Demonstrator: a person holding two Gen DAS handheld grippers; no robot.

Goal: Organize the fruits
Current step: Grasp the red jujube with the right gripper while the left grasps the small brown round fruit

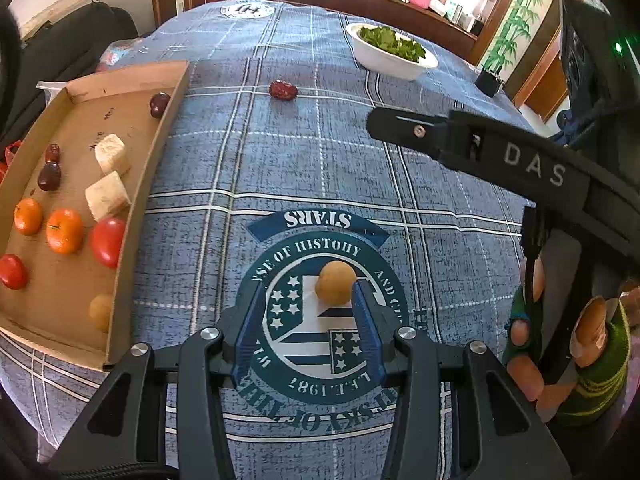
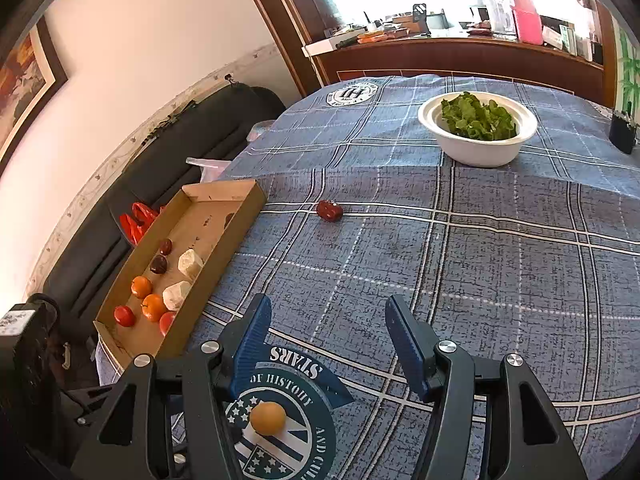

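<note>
Left wrist view shows the left claw (image 1: 306,300) open, its blue pads either side of a small round tan fruit (image 1: 335,282) that sits on the worktop (image 1: 320,152), apparently not yet pinched. It looks light, smooth and liable to roll, so take it across its middle, gently. The right claw (image 2: 328,340) hangs open and empty. Beside it, the tray (image 1: 160,152) holds other fruits.

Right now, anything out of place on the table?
Two fruits lie loose on the cloth, outside the tray: a red date mid-table, and a tan round fruit on the emblem, just ahead of the open left gripper. Nothing looks spilled or damaged.
</note>
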